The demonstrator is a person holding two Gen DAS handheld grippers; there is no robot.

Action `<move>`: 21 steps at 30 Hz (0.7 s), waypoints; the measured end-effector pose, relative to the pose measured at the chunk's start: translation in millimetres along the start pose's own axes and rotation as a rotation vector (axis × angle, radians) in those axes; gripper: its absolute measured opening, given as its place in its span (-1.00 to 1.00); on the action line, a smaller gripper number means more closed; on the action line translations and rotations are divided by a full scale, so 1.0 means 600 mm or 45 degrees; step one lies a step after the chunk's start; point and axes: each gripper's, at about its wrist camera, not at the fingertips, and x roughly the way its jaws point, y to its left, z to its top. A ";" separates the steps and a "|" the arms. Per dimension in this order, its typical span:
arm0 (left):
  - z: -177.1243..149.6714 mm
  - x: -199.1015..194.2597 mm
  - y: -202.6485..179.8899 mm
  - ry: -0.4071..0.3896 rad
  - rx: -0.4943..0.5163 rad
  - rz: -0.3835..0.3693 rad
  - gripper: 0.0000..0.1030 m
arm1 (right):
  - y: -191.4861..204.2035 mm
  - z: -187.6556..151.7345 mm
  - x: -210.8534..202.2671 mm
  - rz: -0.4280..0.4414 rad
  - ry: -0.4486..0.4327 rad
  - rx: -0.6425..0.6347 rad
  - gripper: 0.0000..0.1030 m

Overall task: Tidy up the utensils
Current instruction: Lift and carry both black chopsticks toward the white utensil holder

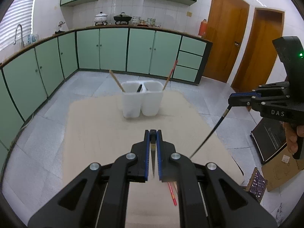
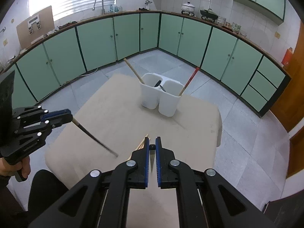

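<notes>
Both grippers clamp dark chopsticks, tips slanting down toward the table. On the left, the left gripper pinches one by its thick end; further right, the right gripper grips another. Each should be tilted upright, then lowered tip-first into the white two-cup holder beyond. Loose chopsticks lie mostly hidden beneath the jaws.

A: Left gripper?
B: Jaws nearly closed, pinching a thin dark chopstick, held level over the bench.
A: Right gripper?
B: Same, clamped on its own dark chopstick. Person's hand wraps its handle.
</notes>
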 end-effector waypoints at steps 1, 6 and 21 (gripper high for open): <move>0.011 -0.002 0.000 -0.008 0.010 0.007 -0.89 | 0.000 0.008 -0.003 0.000 0.002 -0.004 -0.88; 0.055 -0.006 -0.003 -0.017 0.038 0.023 -0.89 | 0.000 0.033 -0.017 0.008 -0.001 -0.011 -0.88; 0.231 0.011 0.014 -0.089 0.026 0.082 -0.89 | -0.024 0.176 -0.042 0.000 -0.055 0.044 -0.88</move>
